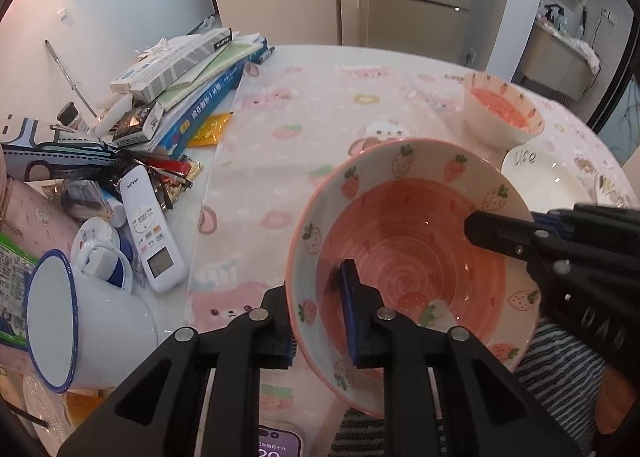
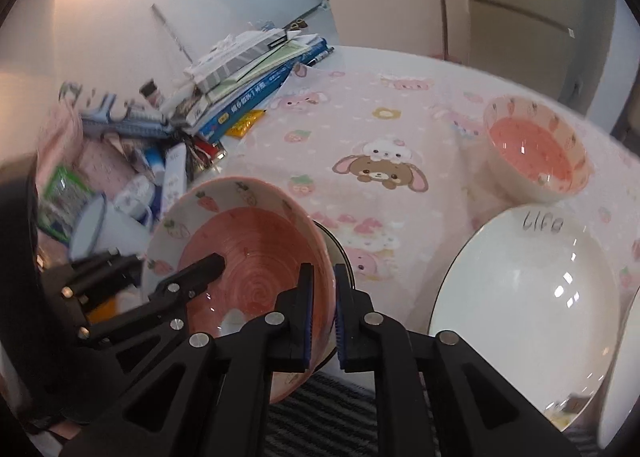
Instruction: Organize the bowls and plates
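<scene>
A large strawberry-patterned bowl [image 1: 408,241] with a pink spiral inside hangs tilted above the pink tablecloth [image 1: 304,129]. My left gripper [image 1: 316,317] is shut on its left rim, one pad inside and one outside. My right gripper [image 2: 324,313] is shut on the opposite rim of the same bowl [image 2: 248,237]. Each wrist view shows the other gripper's inner finger [image 1: 496,235] [image 2: 200,269] reaching into the bowl. A smaller pink bowl [image 2: 536,149] stands at the far right, and a white plate [image 2: 524,297] marked "life" lies in front of it.
Clutter fills the table's left side: a stack of books and boxes [image 1: 192,89], a white remote [image 1: 148,233], a white enamel mug [image 1: 80,321] and small cups. A phone [image 1: 276,445] lies at the near edge. Striped fabric [image 1: 560,369] shows below the bowl.
</scene>
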`<action>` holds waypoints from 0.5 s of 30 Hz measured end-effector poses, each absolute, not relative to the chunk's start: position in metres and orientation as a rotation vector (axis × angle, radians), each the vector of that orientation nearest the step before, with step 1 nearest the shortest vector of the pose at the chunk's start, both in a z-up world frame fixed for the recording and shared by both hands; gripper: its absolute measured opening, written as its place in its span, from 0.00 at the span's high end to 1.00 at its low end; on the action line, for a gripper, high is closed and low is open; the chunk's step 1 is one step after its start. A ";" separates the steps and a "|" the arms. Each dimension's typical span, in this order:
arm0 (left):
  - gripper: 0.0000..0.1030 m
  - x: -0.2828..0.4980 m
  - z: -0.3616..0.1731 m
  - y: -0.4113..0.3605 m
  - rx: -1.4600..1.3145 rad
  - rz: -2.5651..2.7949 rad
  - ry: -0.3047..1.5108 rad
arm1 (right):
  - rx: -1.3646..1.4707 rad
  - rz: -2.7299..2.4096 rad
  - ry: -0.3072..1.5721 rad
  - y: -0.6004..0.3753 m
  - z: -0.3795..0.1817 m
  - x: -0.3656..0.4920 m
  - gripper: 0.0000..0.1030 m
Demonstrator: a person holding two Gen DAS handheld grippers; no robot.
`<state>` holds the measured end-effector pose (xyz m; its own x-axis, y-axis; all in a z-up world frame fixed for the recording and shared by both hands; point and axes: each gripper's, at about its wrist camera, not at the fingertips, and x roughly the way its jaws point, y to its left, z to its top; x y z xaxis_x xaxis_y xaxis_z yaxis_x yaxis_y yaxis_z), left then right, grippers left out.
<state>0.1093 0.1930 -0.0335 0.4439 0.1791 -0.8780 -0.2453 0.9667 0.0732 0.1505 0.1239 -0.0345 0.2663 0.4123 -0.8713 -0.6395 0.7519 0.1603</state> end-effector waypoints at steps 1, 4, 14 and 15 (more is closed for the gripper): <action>0.82 0.111 -0.036 0.192 -0.061 0.272 1.083 | -0.260 0.714 1.083 0.125 -0.037 0.150 0.89; 0.82 0.113 -0.040 0.194 -0.057 0.282 1.085 | -0.260 0.723 1.083 0.126 -0.040 0.154 0.89; 0.82 0.110 -0.052 0.201 -0.163 0.216 1.082 | -0.256 0.805 1.126 0.121 -0.038 0.163 0.89; 0.82 0.110 -0.052 0.200 -0.160 0.223 1.081 | -0.295 0.799 1.098 0.123 -0.037 0.158 0.89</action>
